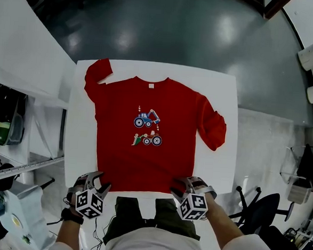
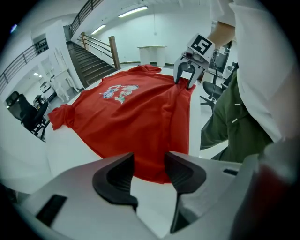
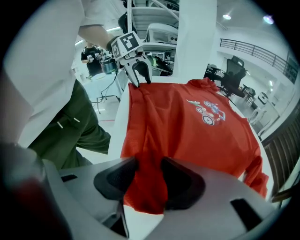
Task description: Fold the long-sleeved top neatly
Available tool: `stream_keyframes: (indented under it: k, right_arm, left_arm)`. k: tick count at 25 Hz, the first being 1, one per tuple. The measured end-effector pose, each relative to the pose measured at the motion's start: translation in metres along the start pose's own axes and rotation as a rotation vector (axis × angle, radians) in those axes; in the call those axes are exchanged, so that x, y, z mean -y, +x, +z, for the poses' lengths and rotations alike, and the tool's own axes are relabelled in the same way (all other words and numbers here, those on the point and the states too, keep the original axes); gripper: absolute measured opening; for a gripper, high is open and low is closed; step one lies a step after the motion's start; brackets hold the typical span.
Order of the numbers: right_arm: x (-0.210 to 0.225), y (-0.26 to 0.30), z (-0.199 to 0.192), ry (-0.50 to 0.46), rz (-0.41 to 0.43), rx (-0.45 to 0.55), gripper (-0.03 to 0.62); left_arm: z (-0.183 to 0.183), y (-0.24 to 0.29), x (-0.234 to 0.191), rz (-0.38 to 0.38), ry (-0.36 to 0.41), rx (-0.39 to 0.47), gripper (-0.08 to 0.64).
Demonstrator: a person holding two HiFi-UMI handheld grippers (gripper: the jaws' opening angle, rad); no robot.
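The red long-sleeved top (image 1: 144, 147) lies flat on the white table (image 1: 222, 99), print side up, its hem toward me. Both sleeves are bent: one (image 1: 96, 72) at the far left corner, the other (image 1: 215, 128) at the right edge. My left gripper (image 1: 100, 184) is at the hem's left corner. In the left gripper view (image 2: 149, 176) its jaws stand apart, with the hem corner (image 2: 150, 164) lying between them. My right gripper (image 1: 183, 186) is at the hem's right corner. In the right gripper view (image 3: 149, 180) it is shut on bunched red cloth (image 3: 187, 126).
I stand at the table's near edge, with my green trousers (image 1: 139, 214) against it. White shelving (image 1: 15, 160) runs along the left. An office chair (image 1: 268, 207) stands on the grey floor at the lower right. A staircase (image 2: 89, 58) rises beyond the table.
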State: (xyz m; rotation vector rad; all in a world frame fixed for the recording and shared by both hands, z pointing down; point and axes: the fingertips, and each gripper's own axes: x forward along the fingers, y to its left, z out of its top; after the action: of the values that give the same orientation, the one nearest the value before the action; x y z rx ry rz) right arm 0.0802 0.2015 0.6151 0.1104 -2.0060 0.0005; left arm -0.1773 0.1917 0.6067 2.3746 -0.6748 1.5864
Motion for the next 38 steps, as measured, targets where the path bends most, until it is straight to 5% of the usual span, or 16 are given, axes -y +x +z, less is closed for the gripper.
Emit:
stream_keyframes:
  k: [8,17,38]
  right_arm:
    - [-0.002,0.002,0.004,0.005,0.013,-0.003,0.202]
    - [0.017,-0.027,0.001,0.153,-0.025,0.071,0.205]
    - [0.172,-0.089,-0.045,0.611,-0.429,0.211,0.189]
  left_arm:
    - [-0.004,0.0,-0.001,-0.057,-0.02,-0.009,0.209]
    - [0.017,-0.011,-0.008,-0.098,-0.009,0.003,0.209]
    - [0.111,0.009,-0.065,0.007,-0.192,0.176,0.207]
